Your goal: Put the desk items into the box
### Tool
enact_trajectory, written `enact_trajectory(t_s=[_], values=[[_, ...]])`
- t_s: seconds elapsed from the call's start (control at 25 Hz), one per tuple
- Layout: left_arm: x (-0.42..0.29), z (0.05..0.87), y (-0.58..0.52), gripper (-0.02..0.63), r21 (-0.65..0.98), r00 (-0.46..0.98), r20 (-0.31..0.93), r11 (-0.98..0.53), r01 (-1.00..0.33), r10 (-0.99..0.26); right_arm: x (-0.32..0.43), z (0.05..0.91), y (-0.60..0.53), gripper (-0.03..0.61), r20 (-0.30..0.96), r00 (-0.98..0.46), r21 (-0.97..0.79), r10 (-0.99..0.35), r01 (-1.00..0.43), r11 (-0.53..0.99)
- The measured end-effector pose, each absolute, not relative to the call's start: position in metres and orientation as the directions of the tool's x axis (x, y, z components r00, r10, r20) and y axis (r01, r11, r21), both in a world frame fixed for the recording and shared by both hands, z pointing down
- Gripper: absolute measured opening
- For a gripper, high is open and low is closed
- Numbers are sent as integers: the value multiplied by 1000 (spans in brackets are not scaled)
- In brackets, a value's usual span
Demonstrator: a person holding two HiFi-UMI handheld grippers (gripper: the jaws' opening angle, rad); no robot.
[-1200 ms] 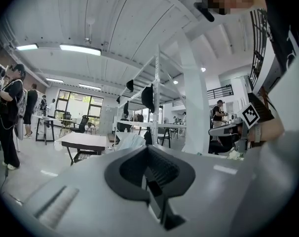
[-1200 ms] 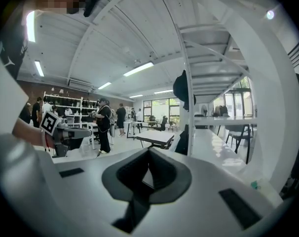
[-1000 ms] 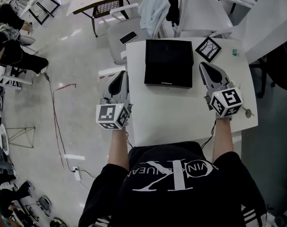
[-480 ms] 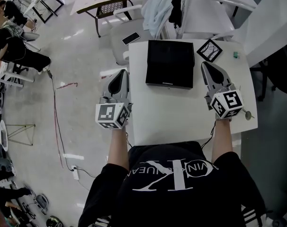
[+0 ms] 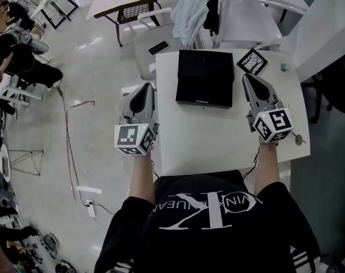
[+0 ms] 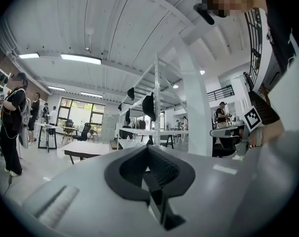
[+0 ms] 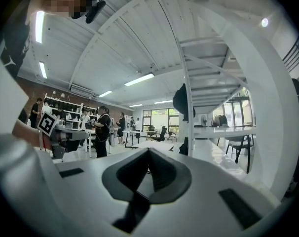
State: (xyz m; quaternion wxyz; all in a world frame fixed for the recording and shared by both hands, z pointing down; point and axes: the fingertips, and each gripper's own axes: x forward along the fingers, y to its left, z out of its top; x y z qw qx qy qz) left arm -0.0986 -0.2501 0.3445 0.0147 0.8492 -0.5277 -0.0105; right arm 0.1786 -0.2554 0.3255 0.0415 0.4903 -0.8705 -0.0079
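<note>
A flat black box (image 5: 204, 77) lies at the far middle of the white desk (image 5: 206, 141); its top shows as one dark surface. Right of it lies a small black-framed picture (image 5: 251, 61), with a tiny green item (image 5: 283, 67) beyond that. A small metal piece (image 5: 298, 137) rests near the desk's right edge. My left gripper (image 5: 145, 88) hangs just off the desk's left edge, shut and empty. My right gripper (image 5: 247, 78) hovers over the desk's right side, just in front of the picture, shut and empty. Both gripper views look up at the ceiling past shut jaws.
A chair with a phone (image 5: 157, 48) on its seat stands left of the desk's far end, with clothes draped on it (image 5: 188, 10). More white tables (image 5: 246, 16) lie beyond. Cables run over the floor (image 5: 70, 147) at left, where people sit.
The head view has shifted slightly. Both grippers hold the same places and stay shut.
</note>
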Motion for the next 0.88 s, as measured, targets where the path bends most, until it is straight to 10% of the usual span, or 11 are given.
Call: enact_trajectory(t_s=[0.88], values=[[-107,344,-261,9,44,434,4,-433,-900,-901,169,327,-266,14,74,-535,43,-842,-842,539]])
